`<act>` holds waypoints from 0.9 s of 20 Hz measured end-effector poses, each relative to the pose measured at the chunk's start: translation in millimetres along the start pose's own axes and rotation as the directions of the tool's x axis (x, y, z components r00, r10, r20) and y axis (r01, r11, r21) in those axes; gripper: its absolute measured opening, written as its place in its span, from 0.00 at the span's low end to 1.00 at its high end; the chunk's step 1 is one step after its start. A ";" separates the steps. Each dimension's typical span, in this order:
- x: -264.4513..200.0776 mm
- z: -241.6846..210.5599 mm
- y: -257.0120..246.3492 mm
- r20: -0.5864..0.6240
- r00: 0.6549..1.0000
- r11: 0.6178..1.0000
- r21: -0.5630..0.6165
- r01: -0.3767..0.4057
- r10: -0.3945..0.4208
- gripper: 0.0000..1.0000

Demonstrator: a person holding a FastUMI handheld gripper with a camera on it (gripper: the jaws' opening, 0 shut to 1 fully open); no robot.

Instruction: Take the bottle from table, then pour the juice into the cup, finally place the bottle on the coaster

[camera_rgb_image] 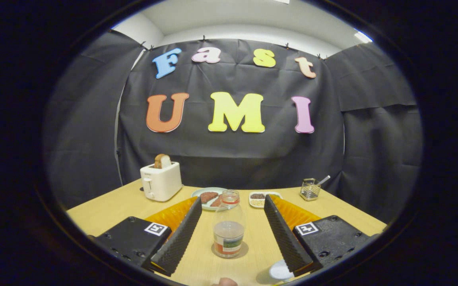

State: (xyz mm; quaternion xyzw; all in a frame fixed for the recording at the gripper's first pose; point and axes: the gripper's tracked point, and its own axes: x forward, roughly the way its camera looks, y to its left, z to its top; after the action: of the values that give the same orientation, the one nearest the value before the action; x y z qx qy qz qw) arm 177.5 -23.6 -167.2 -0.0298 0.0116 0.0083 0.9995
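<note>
Between the two fingers of the gripper point(231, 234) stands the bottle point(229, 224), upright on the wooden table point(113, 206). The fingers are spread wide, one on each side of the bottle, and neither touches it. The bottle is clear, with a wide open mouth and a red ring around the neck; it holds a pinkish juice that fills roughly the lower half, and a coloured label wraps its base.

Beyond the bottle, at the far side of the table, a pale round plate point(208, 195) carries two brownish-red pieces of food, the right one partly hidden behind the bottle's neck. Just right of it, a small white dish point(264, 198) holds dark grains in one part and pale grains in the other. Further right stands a small wire holder point(310, 189) with a metal handle sticking out of it; what it holds is too small to make out. At the far left a white toaster point(161, 181) has a slice of toast point(162, 161) rising from its slot.

Near the right finger's base, a pale round thing point(280, 271) lies on the table, cut off by the finger, so I cannot tell whether it is the cup or the coaster. Nearest of all, a small pinkish bit point(225, 282) peeks in, too cropped to identify.
</note>
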 end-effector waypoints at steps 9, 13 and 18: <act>-41.0 35.9 -9.6 0.015 1.000 1.000 0.006 0.026 -0.026 1.00; -62.2 59.7 -15.8 0.024 1.000 1.000 0.021 0.013 -0.013 1.00; -94.3 103.9 -27.1 0.043 0.999 1.000 0.017 0.010 -0.010 1.00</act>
State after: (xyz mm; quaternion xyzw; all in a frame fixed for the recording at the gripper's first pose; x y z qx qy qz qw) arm 86.0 -45.9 -59.6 -0.0214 -0.0101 0.0038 0.9997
